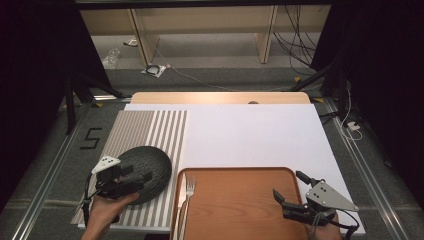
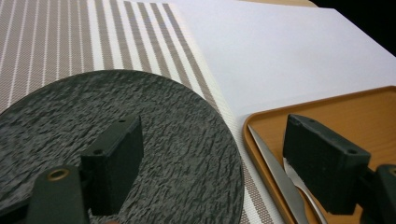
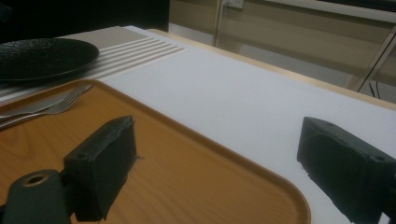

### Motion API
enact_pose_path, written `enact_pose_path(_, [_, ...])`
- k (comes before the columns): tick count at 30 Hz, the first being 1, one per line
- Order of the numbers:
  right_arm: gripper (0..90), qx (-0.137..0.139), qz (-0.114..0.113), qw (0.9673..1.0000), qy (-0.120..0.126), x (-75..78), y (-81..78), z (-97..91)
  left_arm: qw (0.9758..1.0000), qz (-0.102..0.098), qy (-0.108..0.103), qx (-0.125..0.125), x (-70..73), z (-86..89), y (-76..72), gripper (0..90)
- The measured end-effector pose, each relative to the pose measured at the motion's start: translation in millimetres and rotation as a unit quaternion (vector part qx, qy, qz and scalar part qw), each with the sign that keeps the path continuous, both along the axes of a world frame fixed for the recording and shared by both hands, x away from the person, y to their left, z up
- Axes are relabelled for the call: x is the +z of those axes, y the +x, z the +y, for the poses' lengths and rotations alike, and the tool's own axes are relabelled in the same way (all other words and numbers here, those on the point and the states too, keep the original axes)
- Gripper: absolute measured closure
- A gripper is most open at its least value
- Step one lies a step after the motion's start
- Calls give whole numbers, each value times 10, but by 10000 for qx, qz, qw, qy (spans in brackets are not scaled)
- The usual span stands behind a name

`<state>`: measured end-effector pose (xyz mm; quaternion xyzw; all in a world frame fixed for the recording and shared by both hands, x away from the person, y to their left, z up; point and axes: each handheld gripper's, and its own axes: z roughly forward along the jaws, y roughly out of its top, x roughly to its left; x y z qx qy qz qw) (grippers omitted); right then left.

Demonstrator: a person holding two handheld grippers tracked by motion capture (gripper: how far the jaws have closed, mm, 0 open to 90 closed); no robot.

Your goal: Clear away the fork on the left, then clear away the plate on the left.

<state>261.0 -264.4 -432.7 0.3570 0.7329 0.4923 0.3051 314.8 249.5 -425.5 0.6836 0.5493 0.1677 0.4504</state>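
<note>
The left gripper [image 1: 131, 176] hovers low over a black plate [image 1: 150, 162], its 2 jaws spread wide with nothing between them. To lift the plate well, 1 jaw should slip under the near rim and the other press on top, squarely, so it does not tip. The plate is round, shallow, matte, with a rough bark-like texture. It rests on a striped placemat [image 1: 145, 127], just left of a wooden tray [image 1: 240, 172]. The right gripper [image 1: 290, 189] waits spread and empty at the tray's right edge.
</note>
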Motion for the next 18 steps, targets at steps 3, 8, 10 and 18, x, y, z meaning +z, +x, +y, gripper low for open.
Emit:
enact_pose_path(3, [128,1,0,10000,1,2,1,1,9999,47,-13,95,-25,32,-8,204])
enact_pose_path(8, [128,4,13,10000,-7,1,-8,3,9996,64,-47,263,-38,82,-25,202])
enact_pose_path(10, [128,-1,17,10000,5,2,-10,0,9996,87,-47,278,-45,104,-28,201])
enact_pose_path(18, [128,16,9,10000,-12,4,-3,-1,9989,202,-84,424,-101,162,-54,195])
